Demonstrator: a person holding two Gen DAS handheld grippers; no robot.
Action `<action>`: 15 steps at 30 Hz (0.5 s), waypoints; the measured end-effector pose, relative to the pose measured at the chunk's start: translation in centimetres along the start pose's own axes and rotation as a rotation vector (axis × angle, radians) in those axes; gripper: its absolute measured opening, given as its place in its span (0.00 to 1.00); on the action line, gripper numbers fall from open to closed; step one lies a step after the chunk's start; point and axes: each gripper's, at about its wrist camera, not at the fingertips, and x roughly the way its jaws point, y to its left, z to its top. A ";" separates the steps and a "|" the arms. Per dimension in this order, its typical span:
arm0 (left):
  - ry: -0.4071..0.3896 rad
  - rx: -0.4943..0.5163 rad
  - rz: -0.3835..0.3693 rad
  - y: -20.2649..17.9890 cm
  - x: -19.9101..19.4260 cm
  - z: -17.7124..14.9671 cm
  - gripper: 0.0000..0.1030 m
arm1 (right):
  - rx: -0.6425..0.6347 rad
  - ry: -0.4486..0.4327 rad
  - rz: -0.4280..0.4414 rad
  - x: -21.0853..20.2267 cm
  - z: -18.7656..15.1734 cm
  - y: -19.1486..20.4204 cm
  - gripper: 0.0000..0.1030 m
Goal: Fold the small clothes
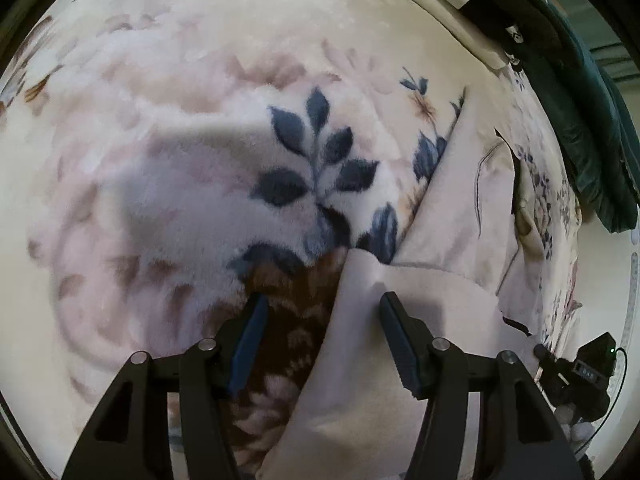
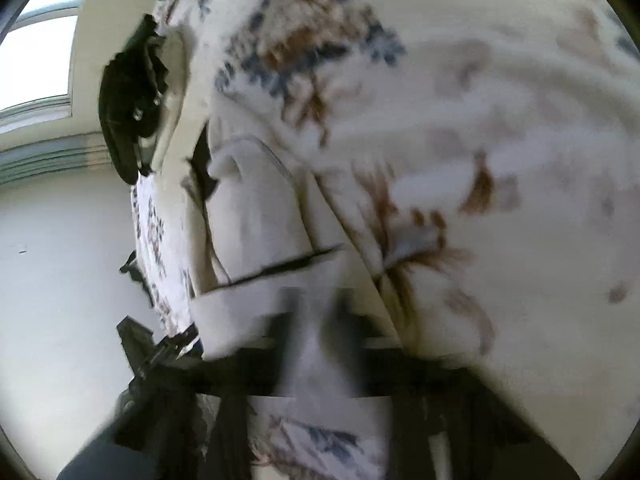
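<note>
Left gripper fingers wide apart over pale garment corner on floral blanket — nothing clamped. Right gripper motion-blurred — fingers narrow, pinching pale cloth apparently.

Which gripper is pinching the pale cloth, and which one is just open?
The right gripper is pinching the pale cloth, its fingers close together on a fold. The left gripper is wide open, one finger resting over the cloth.

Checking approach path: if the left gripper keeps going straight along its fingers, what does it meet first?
Likely the pale pink garment: its raised corner sits just ahead between the open fingers of the left gripper. Right behind it is the floral fleece blanket. Depth is unclear in the fisheye, so this is a judgement.
</note>
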 end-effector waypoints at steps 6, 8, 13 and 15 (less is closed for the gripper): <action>0.015 0.032 0.022 -0.4 -0.5 0.4 0.54 | 0.015 0.011 -0.172 1.5 0.7 -0.3 0.03; -0.009 0.051 0.034 -0.9 -1.6 0.8 0.54 | 0.017 0.067 -0.209 2.3 0.8 0.1 0.04; -0.052 0.120 -0.019 -4.4 -3.1 4.2 0.70 | -0.007 0.041 -0.187 0.9 2.6 3.1 0.51; -0.051 0.145 -0.049 -6.1 -2.3 6.4 0.71 | -0.031 0.041 -0.151 1.2 4.3 5.0 0.52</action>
